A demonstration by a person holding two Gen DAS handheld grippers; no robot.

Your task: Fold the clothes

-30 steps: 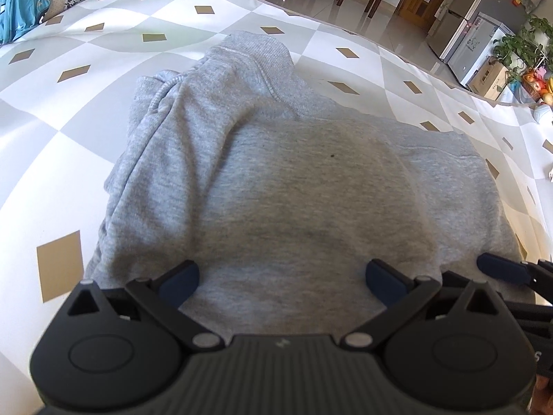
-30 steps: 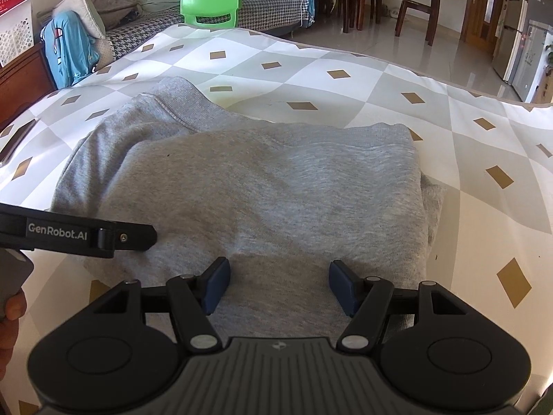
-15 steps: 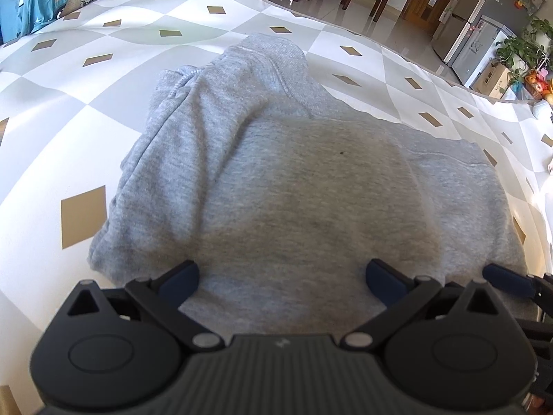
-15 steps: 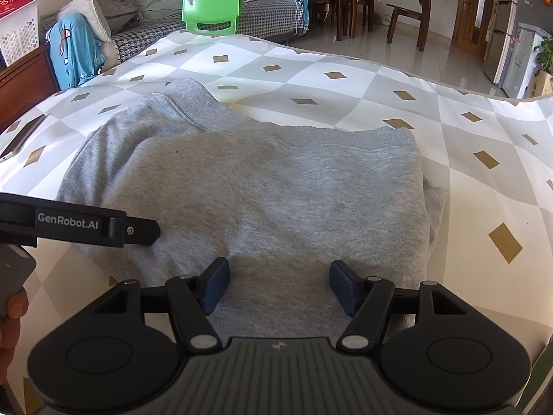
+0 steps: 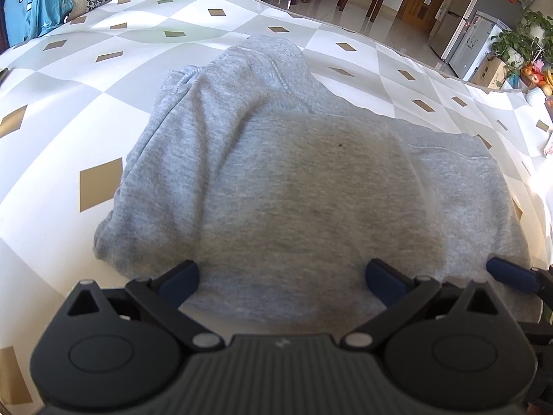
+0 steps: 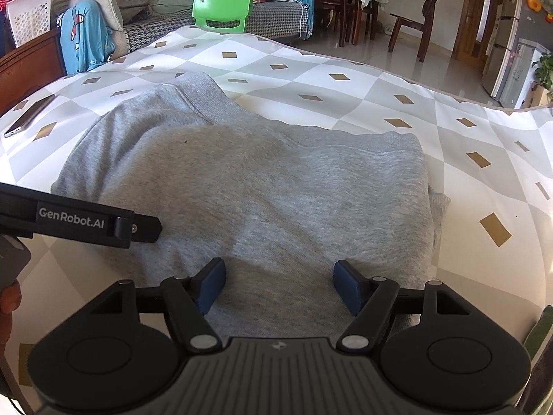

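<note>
So, quick rundown:

- Grey sweatshirt (image 5: 293, 180) is soft marled fleece w/ a ribbed collar band, folded into a chunky rectangle, lying flat on the table (image 5: 103, 79) roughly mid-surface.
- Table cover is smooth, white + pale grey checks w/ small tan diamonds.
- Left gripper (image 5: 281, 276): jaws spread wide over the near edge of the sweatshirt, dark blue pads either side of the fabric, not pinching anything.
- Right gripper (image 6: 279, 283): jaws are opening, cloth sits under and between the pads but they aren't pressing on it.
- Left view only: sweatshirt's bunched left fold w/ stacked layers, a fridge (image 5: 473, 34) and a potted plant (image 5: 518, 38) far right, plus 1 blue pad of the right gripper poking in at the right edge.
- Right view only: a phone (image 6: 29, 116) lying flat near the table's left edge, well apart from the sweatshirt; green plastic chair (image 6: 223, 7) beyond the far edge; a bit of fabric sticking out past the sweatshirt's right side; the left gripper's black finger w/ white lettering over the sweatshirt's left part; a fingertip (image 6: 10, 297) at the frame's left edge.
- Room: lots of bare cover on the far, left and right sides of the sweatshirt; near edge of the table is hidden under both grippers.
</note>
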